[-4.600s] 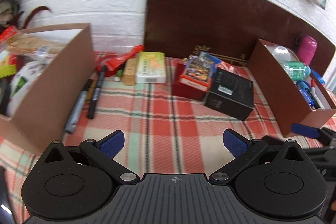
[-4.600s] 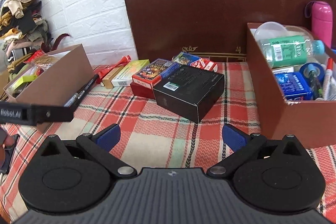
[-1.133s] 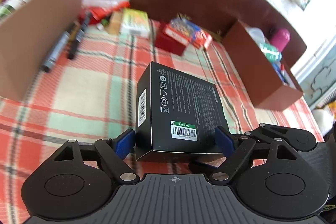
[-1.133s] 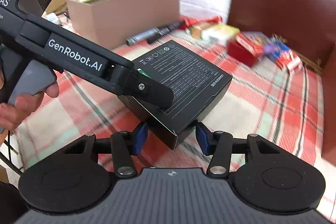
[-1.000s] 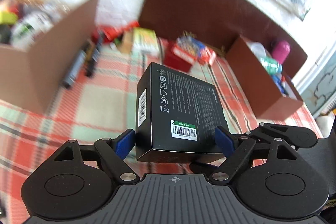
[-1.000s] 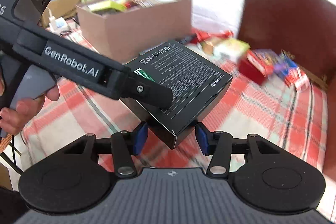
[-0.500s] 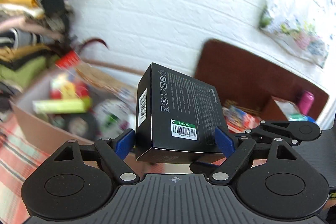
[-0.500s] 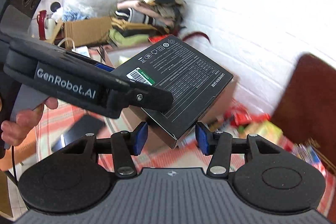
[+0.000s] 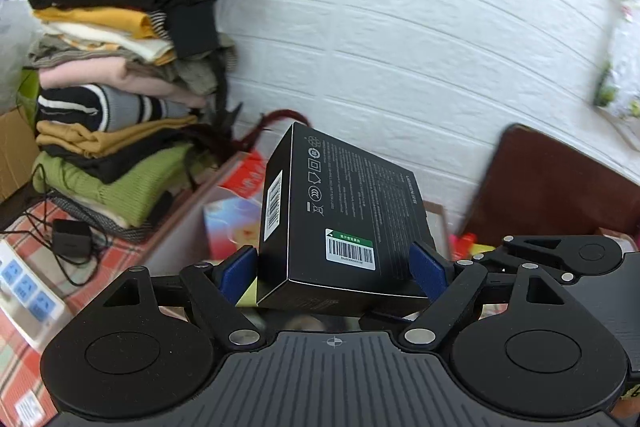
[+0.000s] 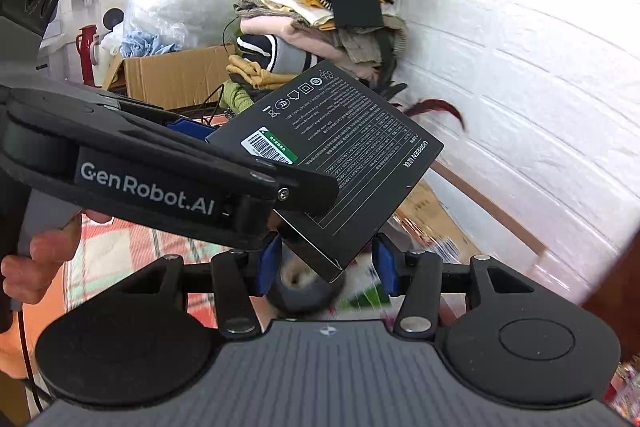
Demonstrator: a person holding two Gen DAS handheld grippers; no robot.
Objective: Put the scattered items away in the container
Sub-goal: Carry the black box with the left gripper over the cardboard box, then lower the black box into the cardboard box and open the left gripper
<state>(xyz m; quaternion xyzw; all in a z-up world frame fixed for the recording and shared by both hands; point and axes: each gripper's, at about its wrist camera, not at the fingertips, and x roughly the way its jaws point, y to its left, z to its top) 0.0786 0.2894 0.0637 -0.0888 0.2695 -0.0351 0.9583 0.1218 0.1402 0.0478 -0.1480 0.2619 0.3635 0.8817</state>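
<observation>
Black box [image 9: 348, 223], barcode label up, carried in the air over the open cardboard container [image 9: 188, 211] against the white brick wall. Pinched on its two side faces by the left claw [image 9: 334, 267], blue pads flat to the cardboard. Nipped at one near corner by the right claw [image 10: 326, 263], narrowly parted around that corner; contact of the right-hand pad hard to confirm, so likely a steadying hold only. Box tilted in the right wrist view, one corner low.

Beneath it, blurred contents already in the container: a colourful pack [image 9: 228, 223] and a red packet [image 9: 246, 179]. Container looking fairly full.

Best done, probably, by levelling the box first, then lowering it flat onto a free patch inside, clear of the near wall. Right claw better opened first and drawn back, left claw last and only once the box rests on something. Risk of a corner catching the rim, or of the box tipping out.

Beyond: a pile of folded clothes [image 9: 116, 67], a charger and cable [image 9: 72, 247] on the checked bench cloth [image 9: 24, 339].
</observation>
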